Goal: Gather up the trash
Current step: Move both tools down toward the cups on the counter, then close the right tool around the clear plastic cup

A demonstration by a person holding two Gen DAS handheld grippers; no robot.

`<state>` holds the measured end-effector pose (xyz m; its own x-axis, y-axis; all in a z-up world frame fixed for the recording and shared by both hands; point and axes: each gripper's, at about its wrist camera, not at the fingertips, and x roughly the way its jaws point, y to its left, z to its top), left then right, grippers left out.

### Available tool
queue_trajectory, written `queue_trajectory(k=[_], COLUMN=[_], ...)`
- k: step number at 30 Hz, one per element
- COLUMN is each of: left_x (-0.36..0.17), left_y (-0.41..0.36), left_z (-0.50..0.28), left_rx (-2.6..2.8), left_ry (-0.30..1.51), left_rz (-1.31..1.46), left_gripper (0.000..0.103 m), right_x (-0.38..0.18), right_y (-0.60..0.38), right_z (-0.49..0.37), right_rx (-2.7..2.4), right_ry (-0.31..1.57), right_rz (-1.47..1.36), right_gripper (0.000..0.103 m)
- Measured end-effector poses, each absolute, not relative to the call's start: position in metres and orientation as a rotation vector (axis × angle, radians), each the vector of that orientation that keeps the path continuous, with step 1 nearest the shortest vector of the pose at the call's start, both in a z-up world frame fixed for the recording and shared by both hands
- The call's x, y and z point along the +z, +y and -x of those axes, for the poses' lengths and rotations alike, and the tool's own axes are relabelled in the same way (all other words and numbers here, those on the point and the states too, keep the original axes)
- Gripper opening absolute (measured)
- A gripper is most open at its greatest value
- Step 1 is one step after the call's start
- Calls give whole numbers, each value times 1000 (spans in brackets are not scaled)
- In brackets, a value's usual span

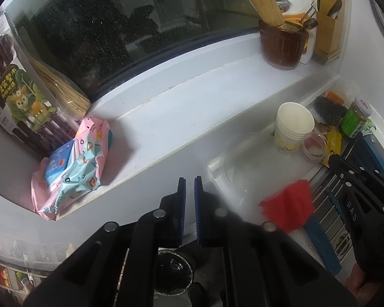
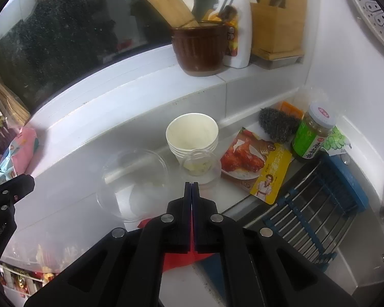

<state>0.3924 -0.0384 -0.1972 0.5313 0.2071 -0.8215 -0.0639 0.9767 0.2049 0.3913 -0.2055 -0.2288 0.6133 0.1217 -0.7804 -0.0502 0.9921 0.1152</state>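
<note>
My right gripper (image 2: 191, 184) pinches a red paper (image 2: 176, 255) tight at the counter's (image 2: 71, 151) front edge. My left gripper (image 1: 190, 179) is nearly closed, holding nothing.

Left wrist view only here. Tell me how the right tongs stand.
Observer: The right tongs are shut, pads together, pointing at the small clear tub.
Operator: Say what is in that tub.
Observer: Pale yellow scraps at its bottom.
Operator: Name the yellow thing to its right.
Observer: A sauce packet picturing roast chicken, lying flat between the cups and the jar.
</note>
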Motion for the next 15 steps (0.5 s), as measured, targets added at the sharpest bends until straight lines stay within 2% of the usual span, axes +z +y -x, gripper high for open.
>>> queue_trajectory(k=[4, 6, 7, 8, 10, 11, 12, 13, 14, 15], left_x=[-198, -199, -199, -199, -201, -202, -203, -204, -203, -201], left_y=[-39, -38, -37, -36, -34, -33, -32, -32, -31, -31], left_z=[-393, -393, -393, -393, -394, -395, -395, -395, -394, -392], left_rx=[164, 164, 165, 166, 167, 169, 169, 171, 176, 179], left_ry=[1001, 1007, 1009, 1015, 1026, 1032, 1037, 1040, 1031, 1015], left_rz=[-156, -147, -140, -134, -124, -121, -117, -113, -108, -107], left_gripper=[8, 8, 8, 8, 10, 20, 40, 55, 77, 79], right_x=[-231, -230, -229, -227, -226, -226, -227, -228, -230, -231], right_y=[-208, -209, -210, -210, -208, -208, -209, -210, -211, -212], right_z=[-393, -393, -393, -391, -391, -391, -392, -392, -393, -392], right_rx=[108, 106, 105, 106, 107, 106, 105, 99, 93, 89], right_ry=[901, 894, 889, 870, 860, 860, 862, 865, 867, 870], right_rz=[-92, -96, -98, -101, -85, -82, -82, -83, -85, -89], right_gripper=[3, 29, 56, 63, 63, 64, 65, 69, 72, 72])
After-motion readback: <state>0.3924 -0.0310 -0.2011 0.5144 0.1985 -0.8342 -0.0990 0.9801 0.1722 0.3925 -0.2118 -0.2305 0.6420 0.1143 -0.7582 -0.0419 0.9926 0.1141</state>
